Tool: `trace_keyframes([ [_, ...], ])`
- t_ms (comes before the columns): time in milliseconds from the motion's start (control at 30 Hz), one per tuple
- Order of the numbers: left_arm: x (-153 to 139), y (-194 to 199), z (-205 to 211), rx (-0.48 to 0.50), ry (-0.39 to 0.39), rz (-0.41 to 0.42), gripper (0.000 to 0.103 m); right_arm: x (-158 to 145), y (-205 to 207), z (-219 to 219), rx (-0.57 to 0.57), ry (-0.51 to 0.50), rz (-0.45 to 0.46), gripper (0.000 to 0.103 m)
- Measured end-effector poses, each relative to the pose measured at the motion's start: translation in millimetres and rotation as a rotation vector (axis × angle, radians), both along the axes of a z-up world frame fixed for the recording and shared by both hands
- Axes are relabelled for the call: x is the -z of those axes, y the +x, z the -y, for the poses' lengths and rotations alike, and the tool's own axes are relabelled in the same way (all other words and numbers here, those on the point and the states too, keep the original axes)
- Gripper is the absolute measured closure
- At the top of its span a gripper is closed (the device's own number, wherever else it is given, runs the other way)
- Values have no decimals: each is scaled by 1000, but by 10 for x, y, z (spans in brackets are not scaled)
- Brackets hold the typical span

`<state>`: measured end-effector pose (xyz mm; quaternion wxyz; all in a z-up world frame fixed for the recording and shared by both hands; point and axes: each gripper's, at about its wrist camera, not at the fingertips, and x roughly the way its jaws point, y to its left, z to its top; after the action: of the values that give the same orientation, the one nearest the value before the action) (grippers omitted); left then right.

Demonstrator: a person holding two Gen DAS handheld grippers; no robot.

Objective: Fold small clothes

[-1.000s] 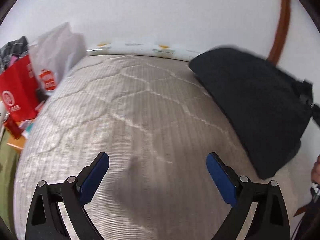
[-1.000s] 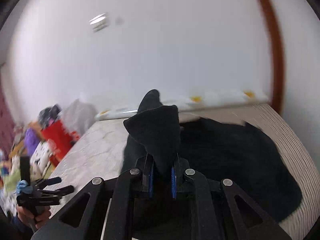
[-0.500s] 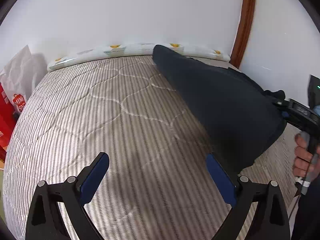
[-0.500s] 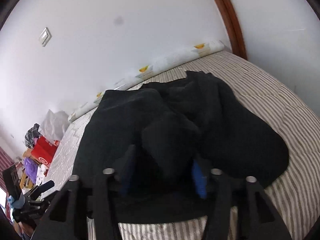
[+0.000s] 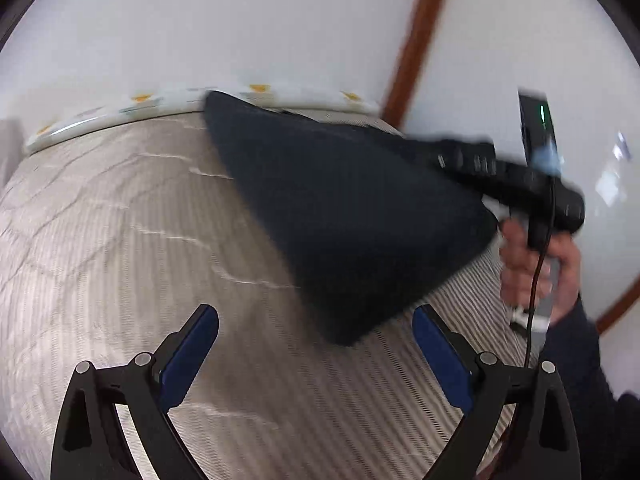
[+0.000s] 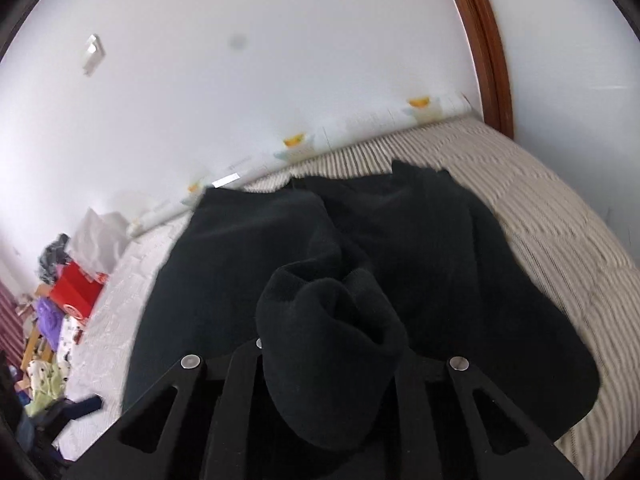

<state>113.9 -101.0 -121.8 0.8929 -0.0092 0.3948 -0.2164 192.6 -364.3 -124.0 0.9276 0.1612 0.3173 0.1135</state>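
Since the earlier frames, the garment has come down from its raised bunch and spread over the bed, and my left gripper has swung across toward it. The right gripper's jaws have just been closing, after a brief widening, with a fold of cloth between them.

Left to right. Left gripper: tongs spread wide, nothing between them, poised over bare cover just short of the garment's near corner. Right gripper: tongs pressed onto a bunched fold of the dark fabric; the pads are hidden by the cloth. The person's hand on its handle shows at the right of the left view.

Progress, as I judge it: early. The garment lies partly flattened on the right half of the bed, rumpled toward the far edge. No clean fold shows; smoothing and all folds remain.

Surface: a striped, quilted bed cover, soft. Room: white wall, brown door frame at right, a clutter of bags and clothes at left beside the bed.
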Motion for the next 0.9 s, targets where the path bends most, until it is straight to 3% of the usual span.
trace_keyframes([
  [133, 155, 135, 340, -15, 107, 14, 6, -131, -95, 139, -2, 3, 58, 88],
  [300, 199, 304, 517, -18, 92, -1, 7, -234, -390, 556, 109, -46, 184, 89],
  [433, 204, 379, 621, -6, 95, 14, 9, 18, -420, 871, 172, -50, 124, 88],
  [500, 230, 418, 660, -5, 95, 10, 14, 215, -361, 942, 167, -47, 56, 86],
  [533, 241, 429, 669, -7, 99, 6, 21, 255, -354, 953, 165, -41, 42, 83],
  [567, 248, 437, 668, -13, 100, 5, 30, 285, -344, 955, 170, -45, 19, 77],
  [600, 254, 445, 654, -14, 88, -1, 32, 284, -354, 949, 180, -59, -3, 73],
  [667, 264, 468, 639, -7, 57, -19, 45, 261, -407, 965, 223, -75, -7, 48],
  [733, 276, 429, 607, 15, 41, -20, 61, 294, -363, 981, 255, -104, -19, 42],
  [833, 255, 345, 635, 2, 68, 24, 70, 452, -241, 1031, 232, -38, -97, 44],
  [900, 258, 336, 622, -5, 63, 31, 73, 535, -105, 1019, 184, 8, -151, 64],
])
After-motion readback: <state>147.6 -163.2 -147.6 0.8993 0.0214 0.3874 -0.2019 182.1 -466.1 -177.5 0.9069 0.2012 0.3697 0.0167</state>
